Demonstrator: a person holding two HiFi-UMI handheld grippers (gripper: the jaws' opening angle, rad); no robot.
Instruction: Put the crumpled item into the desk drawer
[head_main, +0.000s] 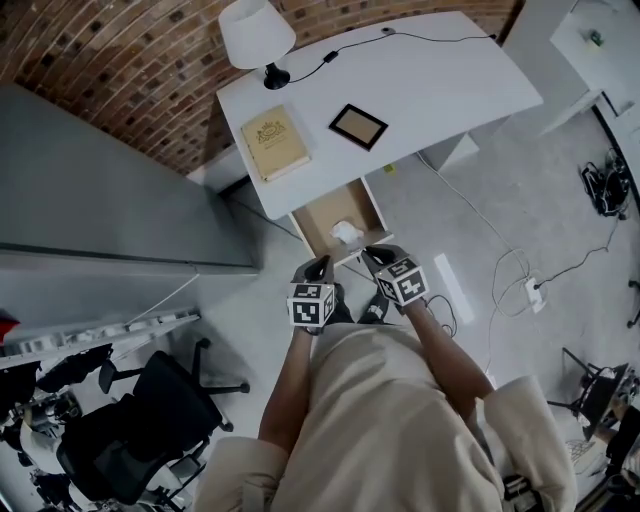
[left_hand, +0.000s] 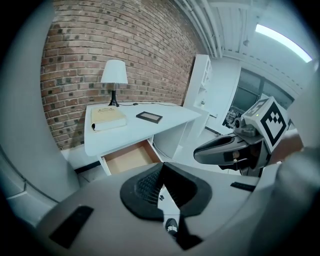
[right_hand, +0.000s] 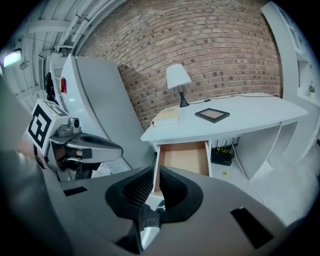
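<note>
Crumpled item (head_main: 346, 233) lies inside the open desk drawer (head_main: 322, 215), centre frame, so the placing looks done. Just below, the left gripper (head_main: 318, 267) and right gripper (head_main: 376, 256) are closed on nothing.

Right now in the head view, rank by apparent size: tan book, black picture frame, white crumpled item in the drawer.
1. Tan book, largest
2. Black picture frame
3. White crumpled item, smallest
</note>
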